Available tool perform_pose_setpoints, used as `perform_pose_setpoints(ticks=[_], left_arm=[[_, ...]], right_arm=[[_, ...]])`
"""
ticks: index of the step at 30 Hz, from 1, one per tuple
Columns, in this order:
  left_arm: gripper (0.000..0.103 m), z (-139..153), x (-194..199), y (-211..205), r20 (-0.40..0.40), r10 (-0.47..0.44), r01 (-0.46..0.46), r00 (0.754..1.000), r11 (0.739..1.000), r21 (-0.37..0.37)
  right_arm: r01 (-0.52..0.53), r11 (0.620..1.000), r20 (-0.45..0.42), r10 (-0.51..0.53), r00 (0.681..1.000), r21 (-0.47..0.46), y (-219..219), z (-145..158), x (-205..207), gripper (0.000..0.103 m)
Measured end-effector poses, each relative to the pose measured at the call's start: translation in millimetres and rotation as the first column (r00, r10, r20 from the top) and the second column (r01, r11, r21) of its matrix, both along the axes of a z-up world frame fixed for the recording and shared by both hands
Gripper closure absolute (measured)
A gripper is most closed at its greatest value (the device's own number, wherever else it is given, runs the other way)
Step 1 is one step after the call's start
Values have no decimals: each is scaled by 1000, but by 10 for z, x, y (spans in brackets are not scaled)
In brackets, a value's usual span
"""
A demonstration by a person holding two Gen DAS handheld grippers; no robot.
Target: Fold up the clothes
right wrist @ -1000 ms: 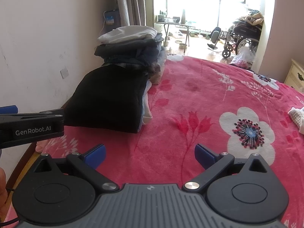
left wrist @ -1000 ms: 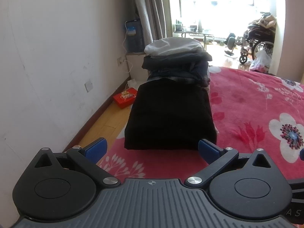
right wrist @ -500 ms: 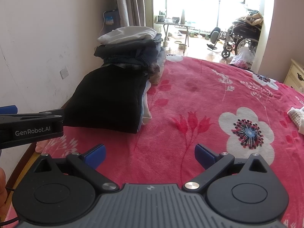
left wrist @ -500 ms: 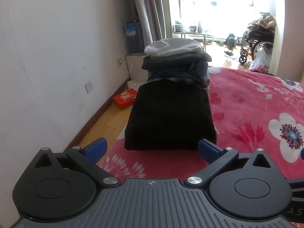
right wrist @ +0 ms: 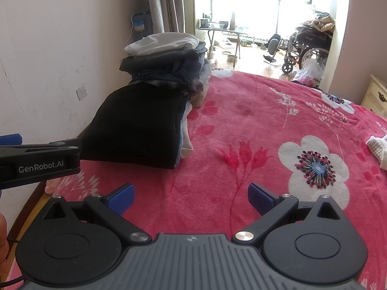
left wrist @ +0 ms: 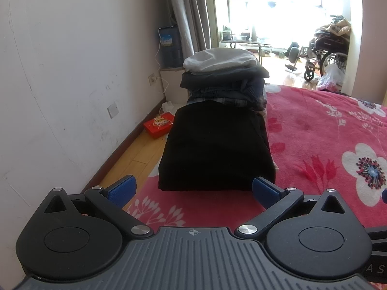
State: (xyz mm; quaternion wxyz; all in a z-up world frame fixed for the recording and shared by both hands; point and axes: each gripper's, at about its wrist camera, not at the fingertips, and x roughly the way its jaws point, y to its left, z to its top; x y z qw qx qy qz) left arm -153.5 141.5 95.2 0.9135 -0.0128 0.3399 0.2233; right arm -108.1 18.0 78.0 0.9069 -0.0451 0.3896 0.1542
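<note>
Straight ahead of the left tool (left wrist: pixel 193 188), fingers spread wide and holding nothing, the folded black garment (left wrist: pixel 215 149) is seen on the bed (left wrist: pixel 326 145), its long axis running away toward the clothes stack (left wrist: pixel 225 79). The right tool (right wrist: pixel 191 195), equally wide and empty, is kept farther off, the garment lying ahead to its left.

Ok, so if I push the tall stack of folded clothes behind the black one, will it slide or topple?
The stack would probably lean or shed layers rather than slide whole: it stands tall, with uneven edges. The white top piece looks loosely laid and may slip off first. The plush blanket likely grips the bottom.
</note>
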Motion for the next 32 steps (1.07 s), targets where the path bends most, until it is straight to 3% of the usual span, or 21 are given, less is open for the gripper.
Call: perform_pose_setpoints(ticks=[32], left_arm=[[0,-6,-4,22,-2,2,-2,1000,1000,-6]], right_arm=[[6,1000,-21,-6,1000,2,9,-43,13,1]])
